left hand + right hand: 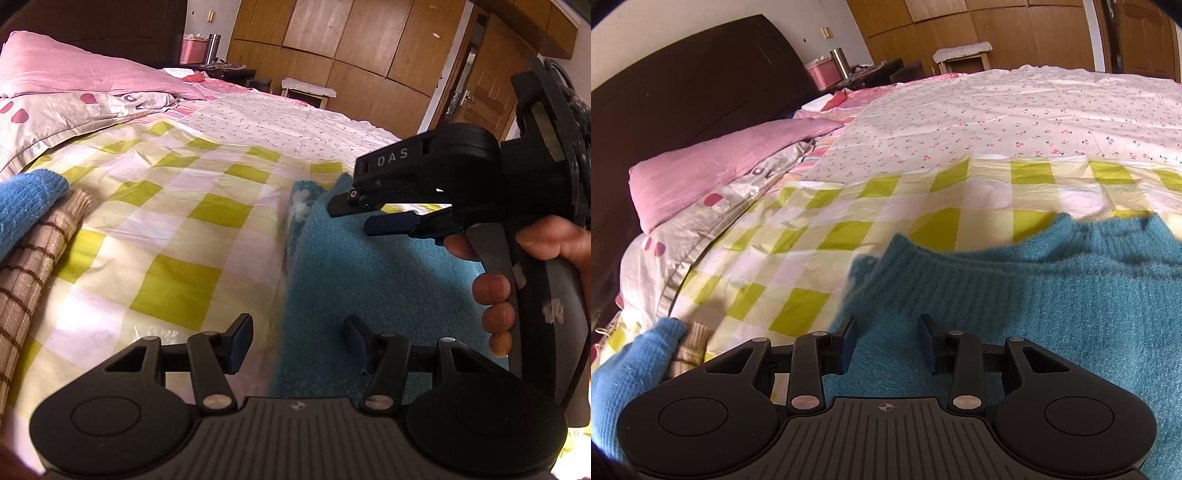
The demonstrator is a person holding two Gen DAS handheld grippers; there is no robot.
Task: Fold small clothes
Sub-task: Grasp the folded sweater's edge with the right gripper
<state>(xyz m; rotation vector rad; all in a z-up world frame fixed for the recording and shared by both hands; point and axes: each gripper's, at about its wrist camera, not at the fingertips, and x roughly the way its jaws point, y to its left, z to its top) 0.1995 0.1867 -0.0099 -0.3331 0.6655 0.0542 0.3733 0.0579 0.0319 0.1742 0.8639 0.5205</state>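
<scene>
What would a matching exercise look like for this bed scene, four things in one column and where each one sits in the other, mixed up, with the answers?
Things:
1. teal sweater
2. blue knit garment
3. pink pillow
4. pink basket

Places:
A. on the nightstand beside a metal flask
B. at the head of the bed, by the dark headboard
C. on top of a brown checked cloth
D. spread on the green checked sheet, under both hand-held grippers

Pairs: 1-D, 2-C, 3-B, 4-A
</scene>
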